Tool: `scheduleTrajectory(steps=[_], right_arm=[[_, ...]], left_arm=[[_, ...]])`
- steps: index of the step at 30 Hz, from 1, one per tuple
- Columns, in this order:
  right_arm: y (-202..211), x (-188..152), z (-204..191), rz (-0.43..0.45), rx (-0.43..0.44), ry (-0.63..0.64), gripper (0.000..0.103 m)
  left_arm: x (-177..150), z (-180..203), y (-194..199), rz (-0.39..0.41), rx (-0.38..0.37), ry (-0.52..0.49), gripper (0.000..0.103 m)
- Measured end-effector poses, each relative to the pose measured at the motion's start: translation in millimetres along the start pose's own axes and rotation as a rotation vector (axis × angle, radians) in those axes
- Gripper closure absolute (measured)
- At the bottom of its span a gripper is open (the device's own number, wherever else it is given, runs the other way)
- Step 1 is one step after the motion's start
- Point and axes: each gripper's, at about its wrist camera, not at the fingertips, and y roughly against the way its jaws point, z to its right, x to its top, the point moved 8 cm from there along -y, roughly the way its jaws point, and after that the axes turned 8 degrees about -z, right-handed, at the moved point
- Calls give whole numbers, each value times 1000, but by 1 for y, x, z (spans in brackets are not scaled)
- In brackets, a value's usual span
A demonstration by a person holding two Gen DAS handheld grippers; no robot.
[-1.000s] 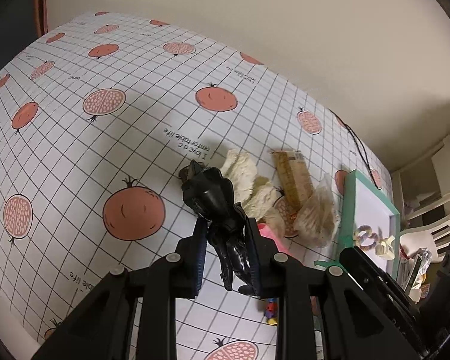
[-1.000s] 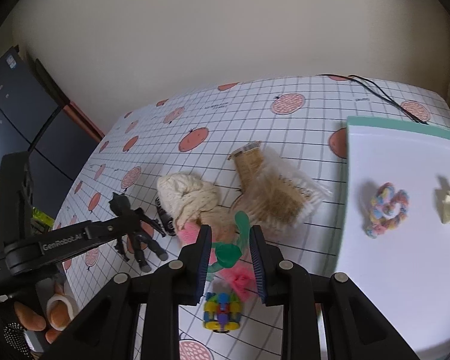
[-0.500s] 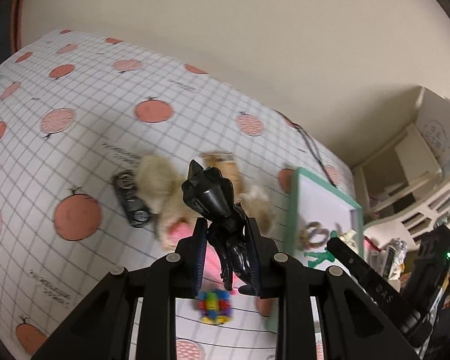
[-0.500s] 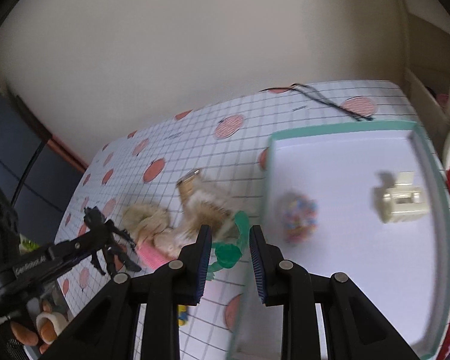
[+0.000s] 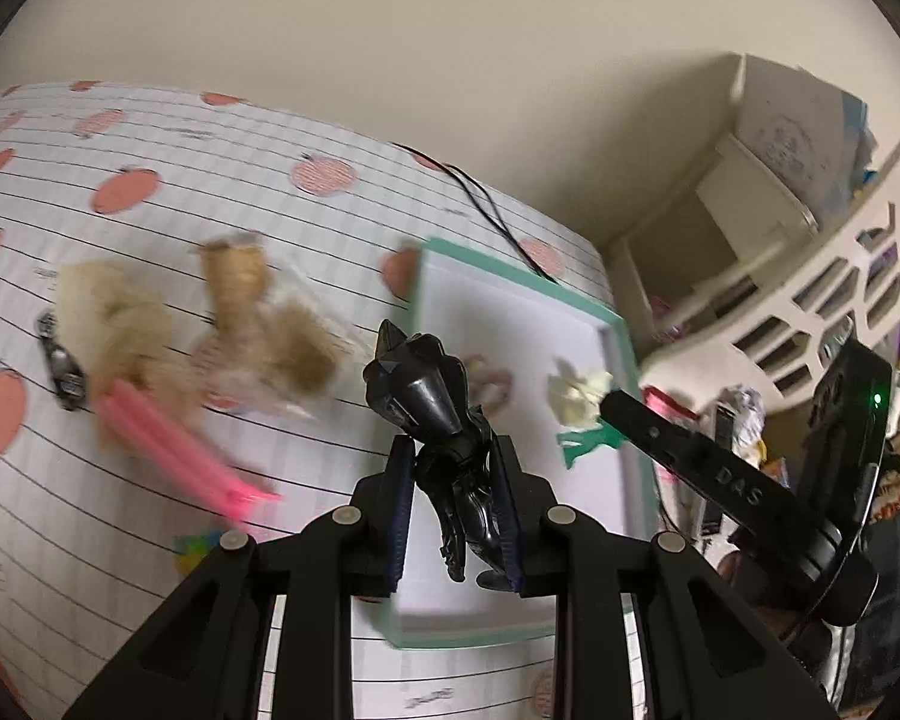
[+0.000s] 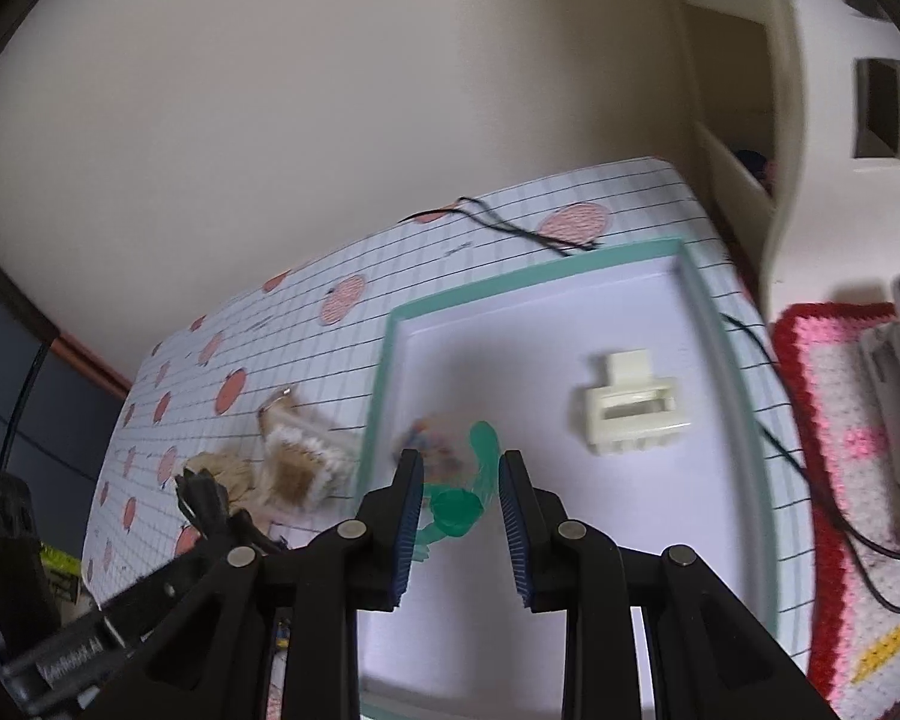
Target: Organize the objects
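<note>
Left gripper [image 5: 453,498] clamped tight on black figurine [image 5: 426,396], held in the air over the near-left edge of the teal-rimmed tray [image 5: 615,324]. Right gripper [image 6: 457,504] narrowly parted, green plastic toy [image 6: 456,507] between the pads, above the tray's white floor. In tray: blurred multicolour ring [image 6: 432,450], cream hair clip [image 6: 633,414]. Left of tray on gridded tablecloth [image 5: 210,180]: fuzzy beige items [image 5: 120,324], pink stick [image 5: 174,450], dark clip [image 5: 63,369].

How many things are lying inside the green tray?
2: a cream plastic hair clip toward the right rim of the green-rimmed white tray, and a blurry multicoloured scrunchie near its left rim. Claws may hide more.
</note>
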Motion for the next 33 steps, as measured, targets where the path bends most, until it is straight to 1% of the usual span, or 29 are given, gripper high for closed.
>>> scheduleTrajectory(steps=[3, 6, 11, 15, 23, 27, 33], right_arm=[[5, 2, 11, 9, -25, -7, 77], [8, 2, 20, 10, -48, -13, 77], [2, -1, 31, -16, -63, -32, 77], [-3, -4, 32, -29, -72, -30, 77], [-12, -7, 28, -50, -84, -6, 77], [-15, -9, 26, -60, -88, 2, 77], [-20, -12, 24, -74, -93, 14, 77]], left_arm=[[-8, 17, -15, -21, -7, -17, 77], [-13, 25, -26, -39, -4, -31, 77], [-19, 28, -41, -68, 23, -45, 77], [-22, 27, -49, -86, 44, -57, 77], [-27, 23, -62, -125, 58, -60, 76], [-30, 24, -68, -145, 34, -55, 76], [-33, 28, -74, -159, 38, -86, 74]])
